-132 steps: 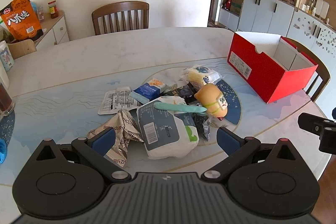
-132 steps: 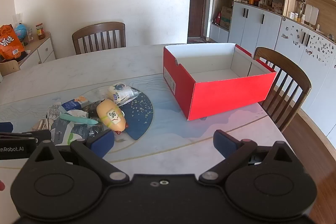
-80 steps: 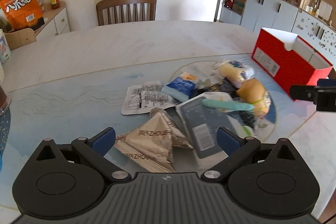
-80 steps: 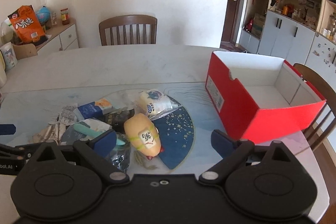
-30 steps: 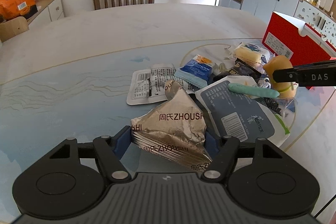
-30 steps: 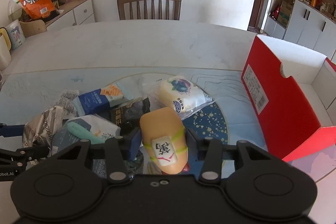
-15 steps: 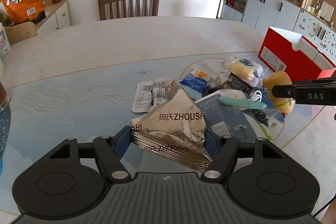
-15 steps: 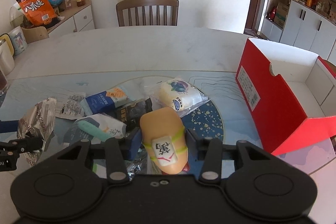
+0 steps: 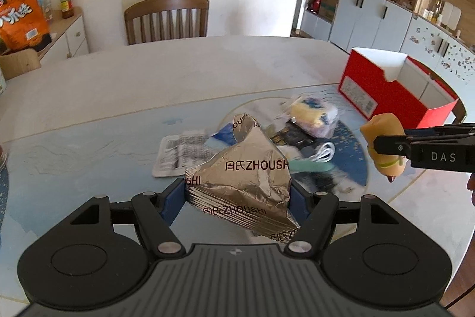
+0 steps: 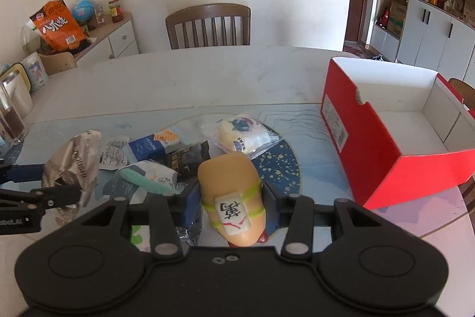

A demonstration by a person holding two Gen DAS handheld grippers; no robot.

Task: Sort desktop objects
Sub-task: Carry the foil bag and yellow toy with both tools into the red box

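Left gripper (image 9: 239, 195) clamps the foil packet (image 9: 246, 177) (crumpled, silver). Right gripper (image 10: 230, 198) grips the yellow toy (image 10: 231, 192), both clear of the table (image 9: 178, 79).

Bright daylight floods the room; fisheye edges bend and darken, and packets beyond the left claw (image 9: 237, 199) blur.

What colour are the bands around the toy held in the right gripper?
Yellow-green bands cross the tan toy, clearest in the right wrist view.
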